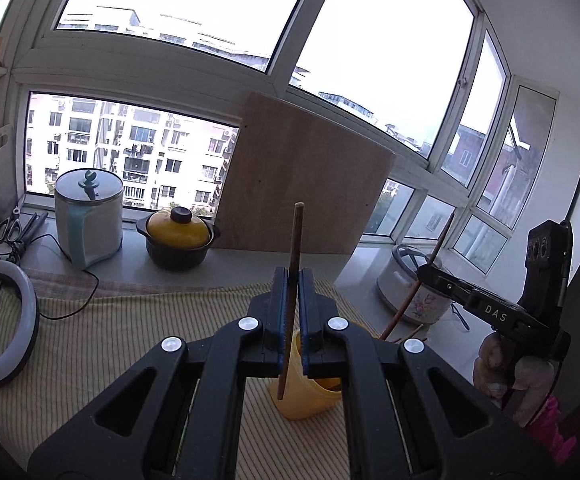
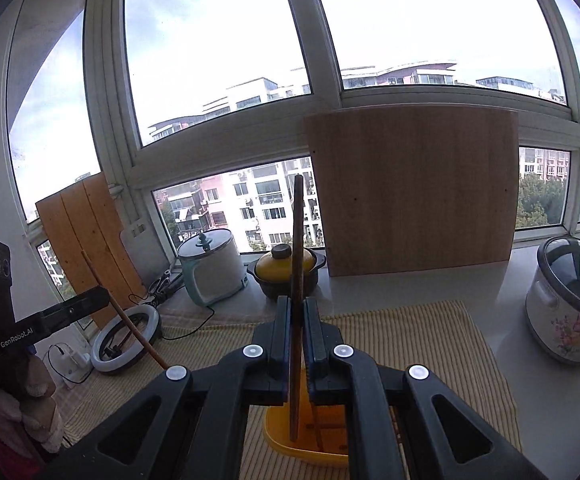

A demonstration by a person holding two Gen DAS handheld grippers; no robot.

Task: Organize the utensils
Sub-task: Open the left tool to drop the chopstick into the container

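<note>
We are seeing the left hand-held gripper (image 1: 293, 276) closing tightly on a thin brown wooden chopstick (image 1: 294, 240), standing almost upright above the yellow plastic holder (image 1: 309, 400) on the striped cloth (image 1: 90, 340). The right hand-held gripper (image 2: 297, 304) is clamping another chopstick (image 2: 297, 232) over the same holder (image 2: 282, 436). We are reading "DAS" and "GenRobot.AI" on the grippers' black bodies.

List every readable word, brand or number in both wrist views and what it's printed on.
"DAS" — on the black arm of the right gripper, seen from the left wrist.
"GenRobot.AI" — on the black arm of the left gripper, seen from the right wrist.
White floral-printed rice cooker: flowers only, no lettering.
No other text is readable.
</note>
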